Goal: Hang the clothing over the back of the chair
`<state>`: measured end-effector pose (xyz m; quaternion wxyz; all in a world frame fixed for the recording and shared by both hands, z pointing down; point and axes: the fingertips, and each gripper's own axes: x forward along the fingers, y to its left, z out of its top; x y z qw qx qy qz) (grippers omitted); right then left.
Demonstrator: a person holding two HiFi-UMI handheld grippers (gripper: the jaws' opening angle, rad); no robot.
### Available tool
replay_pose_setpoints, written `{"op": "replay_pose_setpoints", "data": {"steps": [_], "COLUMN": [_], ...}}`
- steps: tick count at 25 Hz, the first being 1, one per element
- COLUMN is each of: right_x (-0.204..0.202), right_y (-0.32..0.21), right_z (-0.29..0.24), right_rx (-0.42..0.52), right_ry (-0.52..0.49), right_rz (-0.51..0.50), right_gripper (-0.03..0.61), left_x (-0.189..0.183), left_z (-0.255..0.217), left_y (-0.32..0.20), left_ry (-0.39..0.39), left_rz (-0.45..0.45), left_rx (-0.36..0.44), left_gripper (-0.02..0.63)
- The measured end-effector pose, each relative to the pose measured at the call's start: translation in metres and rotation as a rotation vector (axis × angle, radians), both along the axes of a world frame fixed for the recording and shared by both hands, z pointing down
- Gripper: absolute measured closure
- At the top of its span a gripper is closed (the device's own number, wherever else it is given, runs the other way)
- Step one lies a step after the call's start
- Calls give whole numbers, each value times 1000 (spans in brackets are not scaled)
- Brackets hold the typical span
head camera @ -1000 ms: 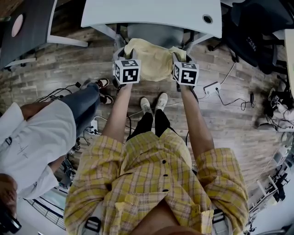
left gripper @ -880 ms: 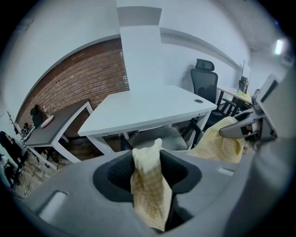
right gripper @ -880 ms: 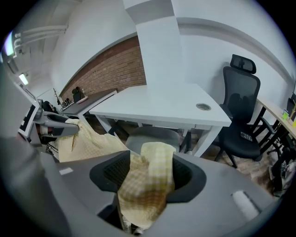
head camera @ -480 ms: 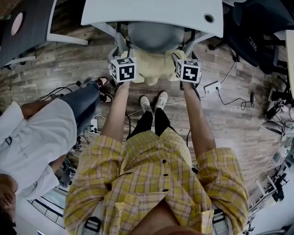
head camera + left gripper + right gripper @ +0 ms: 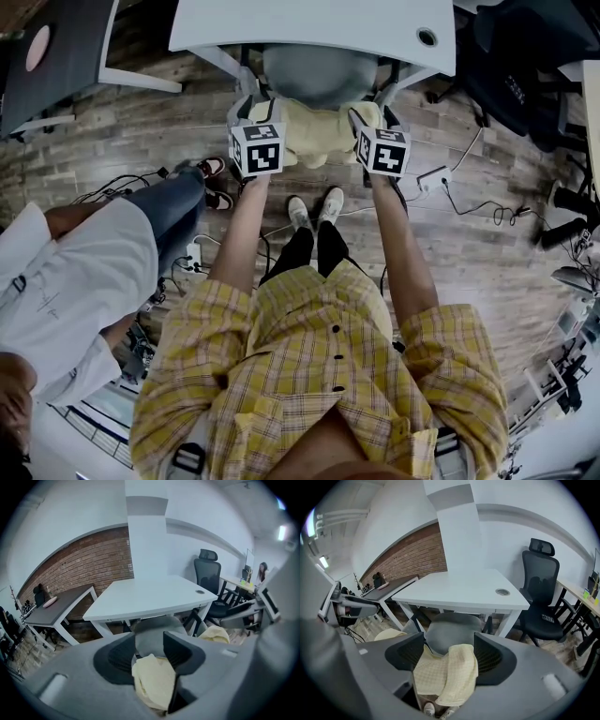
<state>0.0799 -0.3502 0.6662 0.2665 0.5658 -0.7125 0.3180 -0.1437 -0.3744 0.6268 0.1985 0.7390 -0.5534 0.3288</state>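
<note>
Pale yellow clothing (image 5: 314, 131) lies draped over the top of a grey chair back (image 5: 319, 73), which stands just in front of a white desk (image 5: 309, 23). The person's left arm (image 5: 242, 230) and right arm (image 5: 398, 234) reach straight forward and down. The forearms are bare and roughly parallel, and each carries a claw tilted down at the chair.

The left gripper (image 5: 150, 651) sits at the garment's left edge. Its jaws stand wide apart and are closing slightly, with a bunched fold of the cloth lying unclamped between them. The chair back is just beyond the tips.

The right gripper (image 5: 447, 656) sits at the garment's right edge. Its jaws are also wide and closing a little, and a hanging flap of the fabric falls between them without being pinched.

Below the claws, the person's white shoes (image 5: 314, 211) show on a wooden floor (image 5: 141, 131).
</note>
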Motion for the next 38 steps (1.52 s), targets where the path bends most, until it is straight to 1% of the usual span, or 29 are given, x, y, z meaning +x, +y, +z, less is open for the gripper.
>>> {"op": "replay_pose_setpoints", "data": {"steps": [3,8,11,13,16,22,24,26,28,30,38], "right_x": [-3,-10,-13,-15,-20,-23,-24,-23,-24,-26,-40], "right_y": [3,10,15,20,27,42,47,52,57,63,86], "right_z": [-11,-28,-36,-42,-51,-74,-82,-90,-98,-106,-131], "right_rx": [22,70,98,112,130,179,197,217,235,250,293], "right_ry": [-10,-23,-20,-20,-26,-35,-26,-16,-16,-19,-26], "right_rz": [3,0,-6,-9,-16,-19,-23,-25,-28,-32,-52], "right_gripper": [264,304,347,361,415,468,514,548,570,574,575], "left_x": [3,9,14,17,21,31,33,35,37,38,39], "left_z": [-8,-24,-36,-44,-53,-70,-75,-81,-89,-96,-124], "left_y": [6,17,24,29,36,55,61,67,73,79,104], "left_ry": [12,45,57,66,80,83,80,83,84,83,113], "left_rz": [8,15,26,33,45,71,80,86,86,88,107], "left_rx": [14,50,75,87,109,139,149,160,171,185,227], "left_gripper": [428,467,476,479,490,527,544,553,579,611,614]}}
